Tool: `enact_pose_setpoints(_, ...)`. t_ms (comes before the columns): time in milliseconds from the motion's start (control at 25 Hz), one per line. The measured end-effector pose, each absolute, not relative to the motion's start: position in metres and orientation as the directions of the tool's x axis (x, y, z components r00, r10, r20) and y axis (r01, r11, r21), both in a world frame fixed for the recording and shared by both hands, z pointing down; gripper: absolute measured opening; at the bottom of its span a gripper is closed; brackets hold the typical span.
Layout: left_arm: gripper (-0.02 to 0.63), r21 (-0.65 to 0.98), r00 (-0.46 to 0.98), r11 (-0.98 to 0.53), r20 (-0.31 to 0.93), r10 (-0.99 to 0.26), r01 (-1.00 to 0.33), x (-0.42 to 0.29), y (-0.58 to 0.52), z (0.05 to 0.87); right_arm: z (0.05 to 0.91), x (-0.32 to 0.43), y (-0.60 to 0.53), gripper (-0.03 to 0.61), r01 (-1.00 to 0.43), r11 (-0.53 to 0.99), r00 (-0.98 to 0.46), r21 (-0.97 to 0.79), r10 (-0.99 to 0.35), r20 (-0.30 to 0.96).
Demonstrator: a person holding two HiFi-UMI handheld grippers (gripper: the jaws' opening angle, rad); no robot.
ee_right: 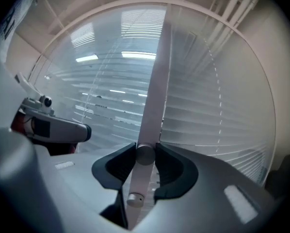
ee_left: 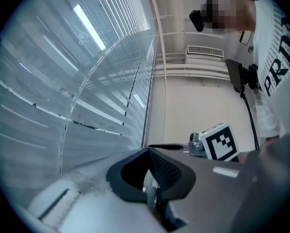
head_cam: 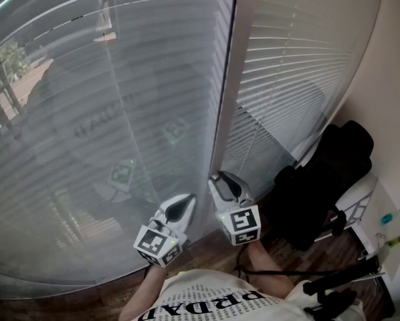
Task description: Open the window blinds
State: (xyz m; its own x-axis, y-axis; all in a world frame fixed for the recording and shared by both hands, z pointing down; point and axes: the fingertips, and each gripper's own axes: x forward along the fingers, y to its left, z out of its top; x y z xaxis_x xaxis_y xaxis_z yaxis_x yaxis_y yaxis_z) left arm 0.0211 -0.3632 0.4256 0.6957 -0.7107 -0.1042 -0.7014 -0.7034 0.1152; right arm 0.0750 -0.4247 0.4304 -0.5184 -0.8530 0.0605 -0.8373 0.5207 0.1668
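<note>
Grey slatted blinds (head_cam: pixel 106 112) cover the left pane, and a second set (head_cam: pixel 293 59) covers the right pane. A pale upright frame post (head_cam: pixel 223 99) divides them. In the right gripper view a round metal knob (ee_right: pixel 145 156) on that post (ee_right: pixel 154 91) sits between the jaws of my right gripper (ee_right: pixel 145 147). Both pads touch it. A smaller knob (ee_right: pixel 134 198) lies lower on the post. My left gripper (head_cam: pixel 180 207) hovers close to the left blinds (ee_left: pixel 62 81), beside the right one (head_cam: pixel 227 182). Its jaws (ee_left: pixel 149 152) are shut with nothing in them.
A black bag on a white-framed chair (head_cam: pixel 327 172) stands to the right of the window. Black stands or rods (head_cam: pixel 340 287) lie at the lower right. The floor below is brown wood (head_cam: pixel 207 249). The person's white printed shirt (head_cam: pixel 207 299) fills the bottom edge.
</note>
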Motion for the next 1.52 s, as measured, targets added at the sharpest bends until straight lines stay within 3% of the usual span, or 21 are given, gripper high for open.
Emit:
enact_pose_setpoints(200,-0.008,0.114,0.693,-0.700,-0.098,-0.715,-0.705,0.019,-0.364,0.424,0.430,0.079,-0.427,0.133,-0.850,0.527,-0.526,0.016,-0.849,0.044)
enact_pose_setpoints(920,-0.008,0.120,0.705,-0.712,-0.104,-0.702,-0.692,0.021,-0.364,0.426,0.435,0.081,-0.429,0.133,-0.824,0.523,-0.542,-0.218,-0.839,0.038)
enact_pose_setpoints(1200,-0.008,0.119,0.710,-0.718,-0.107,-0.696,-0.686,0.024,-0.361,0.426,0.435,0.080,-0.429,0.135,-0.832,0.531,-0.544,-0.163,-0.837,0.053)
enact_pose_setpoints(1520,-0.008,0.115,0.704,-0.713,-0.109,-0.701,-0.692,0.021,-0.359,0.424,0.426,0.077,-0.418,0.146,-0.818,0.527,-0.519,0.231,-0.849,0.103)
